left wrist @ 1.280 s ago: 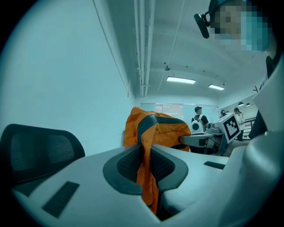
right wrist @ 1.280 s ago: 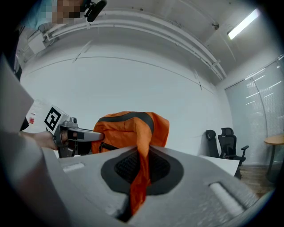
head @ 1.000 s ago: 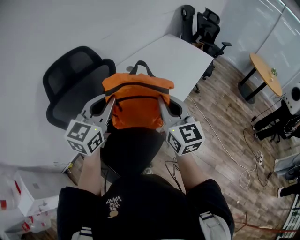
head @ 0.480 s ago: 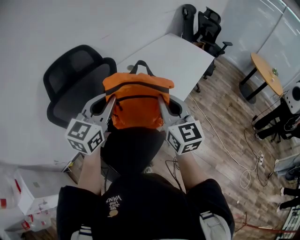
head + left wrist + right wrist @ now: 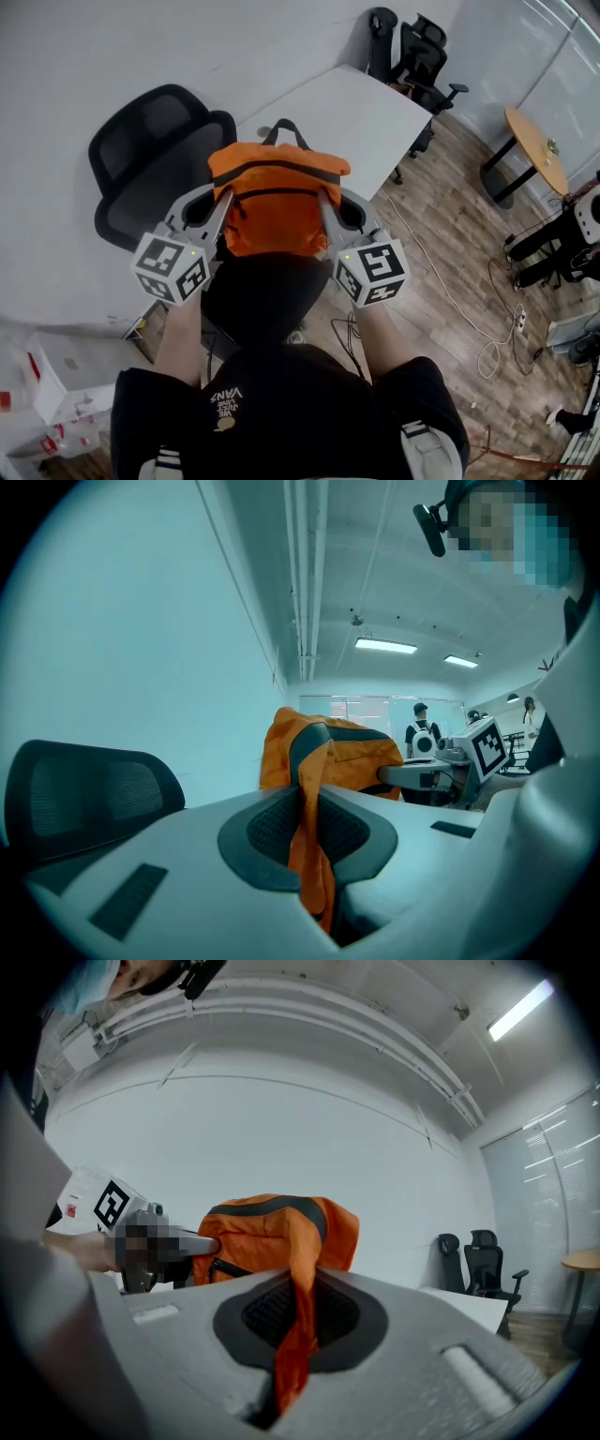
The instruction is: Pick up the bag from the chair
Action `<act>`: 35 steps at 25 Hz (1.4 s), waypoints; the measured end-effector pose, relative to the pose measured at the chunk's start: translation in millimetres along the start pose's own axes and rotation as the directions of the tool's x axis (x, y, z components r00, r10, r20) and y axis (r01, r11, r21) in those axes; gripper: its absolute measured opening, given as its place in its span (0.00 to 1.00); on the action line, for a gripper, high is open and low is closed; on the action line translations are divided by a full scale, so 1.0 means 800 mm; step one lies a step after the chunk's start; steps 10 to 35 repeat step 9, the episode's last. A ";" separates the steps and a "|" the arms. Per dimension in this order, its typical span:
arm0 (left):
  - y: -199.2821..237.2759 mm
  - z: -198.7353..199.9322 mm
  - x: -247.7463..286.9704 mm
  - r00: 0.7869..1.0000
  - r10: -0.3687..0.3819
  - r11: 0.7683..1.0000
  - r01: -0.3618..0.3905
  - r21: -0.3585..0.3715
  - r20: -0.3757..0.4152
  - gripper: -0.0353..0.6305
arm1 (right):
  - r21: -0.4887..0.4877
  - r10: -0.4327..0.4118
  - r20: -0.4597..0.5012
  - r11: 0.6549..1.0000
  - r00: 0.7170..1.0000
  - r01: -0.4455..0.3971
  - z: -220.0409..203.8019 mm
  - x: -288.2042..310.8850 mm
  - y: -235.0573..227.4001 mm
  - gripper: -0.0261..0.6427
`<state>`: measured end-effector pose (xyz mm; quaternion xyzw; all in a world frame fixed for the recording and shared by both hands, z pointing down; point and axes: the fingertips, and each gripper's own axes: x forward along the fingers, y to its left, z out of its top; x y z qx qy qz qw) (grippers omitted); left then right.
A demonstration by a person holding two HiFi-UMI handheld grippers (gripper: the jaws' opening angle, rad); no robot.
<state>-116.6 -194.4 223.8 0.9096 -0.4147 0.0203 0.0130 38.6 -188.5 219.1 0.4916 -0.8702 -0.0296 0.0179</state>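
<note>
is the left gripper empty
No, the left gripper is shut on a fold of the orange bag, which is pinched between its fingers.

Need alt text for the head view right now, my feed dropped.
An orange backpack is held up between two handheld grippers, the left gripper and the right gripper each shut on fabric at one side of it. Behind it are a black mesh office chair and a white table, with wood flooring to the right.
</note>
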 end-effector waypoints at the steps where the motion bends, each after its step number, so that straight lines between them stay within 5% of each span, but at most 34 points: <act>1: 0.000 0.000 0.000 1.000 0.000 1.000 0.000 0.000 0.000 0.11 | -0.001 0.000 0.000 1.000 1.000 0.000 0.000 0.000 0.000 0.05; 35: 0.001 -0.005 0.003 1.000 -0.005 1.000 0.005 -0.005 -0.003 0.11 | -0.004 -0.005 -0.006 1.000 1.000 0.005 -0.004 0.002 -0.002 0.05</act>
